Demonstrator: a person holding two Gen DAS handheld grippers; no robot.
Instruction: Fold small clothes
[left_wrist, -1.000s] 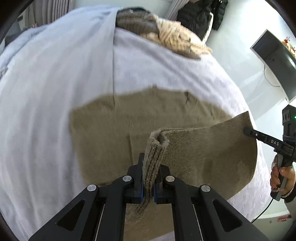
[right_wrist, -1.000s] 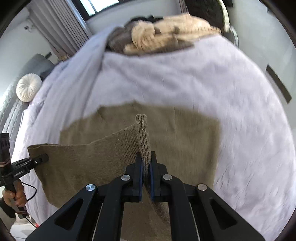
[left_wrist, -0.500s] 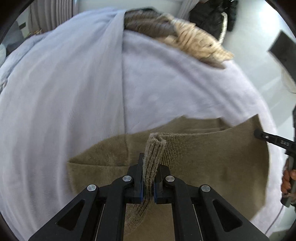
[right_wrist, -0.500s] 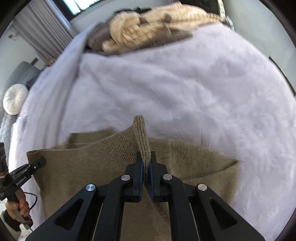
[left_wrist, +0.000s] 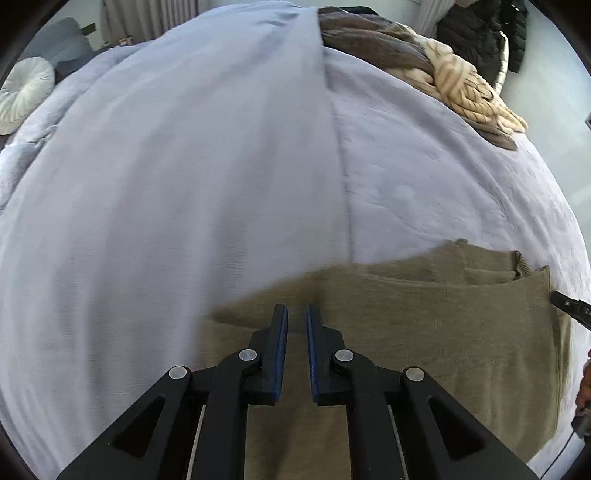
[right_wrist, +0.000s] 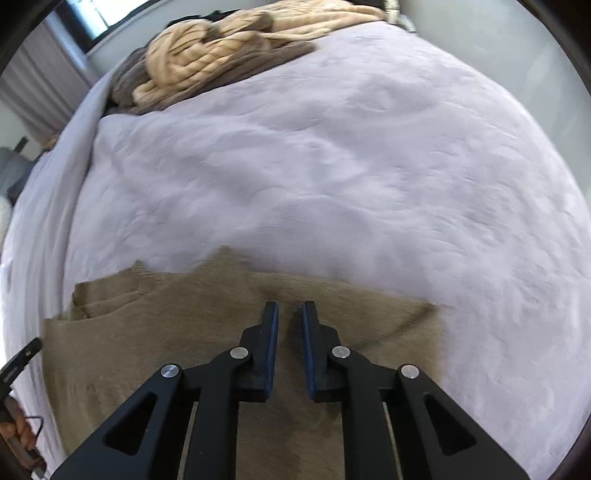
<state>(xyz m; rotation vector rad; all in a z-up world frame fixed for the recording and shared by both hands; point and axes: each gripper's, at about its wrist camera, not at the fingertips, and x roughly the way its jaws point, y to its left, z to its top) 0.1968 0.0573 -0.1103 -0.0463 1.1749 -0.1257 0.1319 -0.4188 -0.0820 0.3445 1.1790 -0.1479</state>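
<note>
Evidently we find both the left gripper (left_wrist: 294, 314) and right gripper (right_wrist: 289, 310) just parting, nothing between the jaws, so the sweater (left_wrist: 424, 317) lies folded on the bed (left_wrist: 184, 184).

A bed (left_wrist: 184, 184) covered by a pale lavender blanket (right_wrist: 332, 166) filled the view. Beyond it stood grey curtains (right_wrist: 37, 85), a window (right_wrist: 88, 22) admitting daylight, and white walls (left_wrist: 554, 74) — a round white cushion (left_wrist: 22, 92) lay at the left, dark coats (left_wrist: 476, 37) hung at the right.
</note>
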